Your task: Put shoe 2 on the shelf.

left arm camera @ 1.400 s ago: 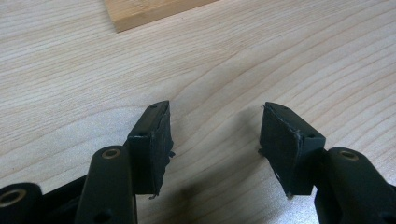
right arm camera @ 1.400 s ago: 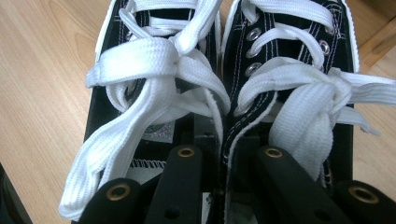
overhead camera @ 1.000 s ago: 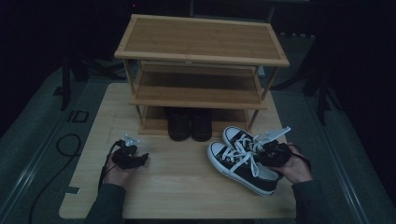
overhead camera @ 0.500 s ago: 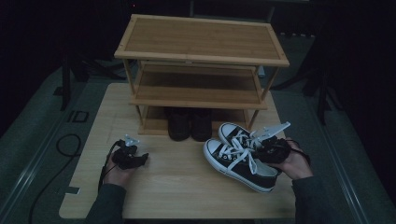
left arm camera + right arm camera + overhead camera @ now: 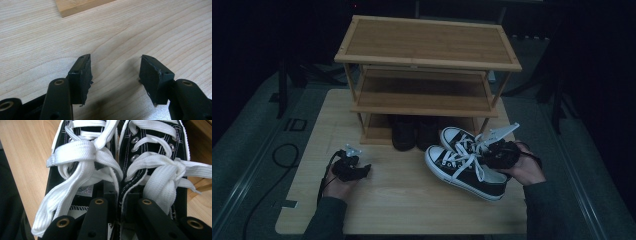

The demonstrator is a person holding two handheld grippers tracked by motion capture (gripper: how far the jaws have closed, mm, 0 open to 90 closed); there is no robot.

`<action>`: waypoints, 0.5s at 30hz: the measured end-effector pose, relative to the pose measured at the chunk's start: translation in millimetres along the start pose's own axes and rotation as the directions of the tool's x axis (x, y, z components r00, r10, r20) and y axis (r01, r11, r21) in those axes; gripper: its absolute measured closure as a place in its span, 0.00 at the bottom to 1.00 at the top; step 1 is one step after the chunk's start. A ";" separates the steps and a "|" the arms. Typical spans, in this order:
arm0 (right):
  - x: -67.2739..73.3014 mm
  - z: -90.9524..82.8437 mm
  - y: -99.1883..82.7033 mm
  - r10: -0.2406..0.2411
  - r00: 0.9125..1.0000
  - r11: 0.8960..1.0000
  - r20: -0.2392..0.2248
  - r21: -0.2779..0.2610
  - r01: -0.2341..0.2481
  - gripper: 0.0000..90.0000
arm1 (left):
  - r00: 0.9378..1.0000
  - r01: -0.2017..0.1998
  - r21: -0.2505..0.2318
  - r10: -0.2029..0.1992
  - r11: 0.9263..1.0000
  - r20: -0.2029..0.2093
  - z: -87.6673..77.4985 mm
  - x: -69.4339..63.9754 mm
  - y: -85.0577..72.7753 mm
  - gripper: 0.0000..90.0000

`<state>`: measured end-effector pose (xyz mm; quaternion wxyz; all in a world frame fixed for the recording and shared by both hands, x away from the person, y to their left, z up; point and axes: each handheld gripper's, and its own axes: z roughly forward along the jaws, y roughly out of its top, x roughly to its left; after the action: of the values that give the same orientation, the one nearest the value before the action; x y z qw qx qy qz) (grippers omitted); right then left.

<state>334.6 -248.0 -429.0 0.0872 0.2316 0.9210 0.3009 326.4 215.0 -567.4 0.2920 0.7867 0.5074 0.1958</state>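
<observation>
i count two black sneakers [image 5: 464,167] at the worktop's [image 5: 402,200] near right, inner walls pinched together by my right gripper [image 5: 120,210]. left gripper [image 5: 115,75] stands apart, empty. two dark shoes [image 5: 414,132] sit half hidden under the rack [image 5: 427,55].

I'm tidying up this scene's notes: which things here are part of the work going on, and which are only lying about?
In the work:
- pair of sneakers, inner sides pinched together by the right tool
- shoe rack, probably where they go

Lying about:
- dark boots under the rack
- left tool, open over bare table
</observation>
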 end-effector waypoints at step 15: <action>4.8 -5.1 23.6 -0.073 0.997 0.997 -0.013 -0.012 0.073 0.93 | 1.000 -0.002 0.000 0.002 1.000 0.001 0.0 0.2 0.0 0.48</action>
<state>337.7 -231.5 -411.0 0.0935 0.1951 0.9277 0.3044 326.5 215.2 -567.5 0.2920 0.7872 0.5067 0.1958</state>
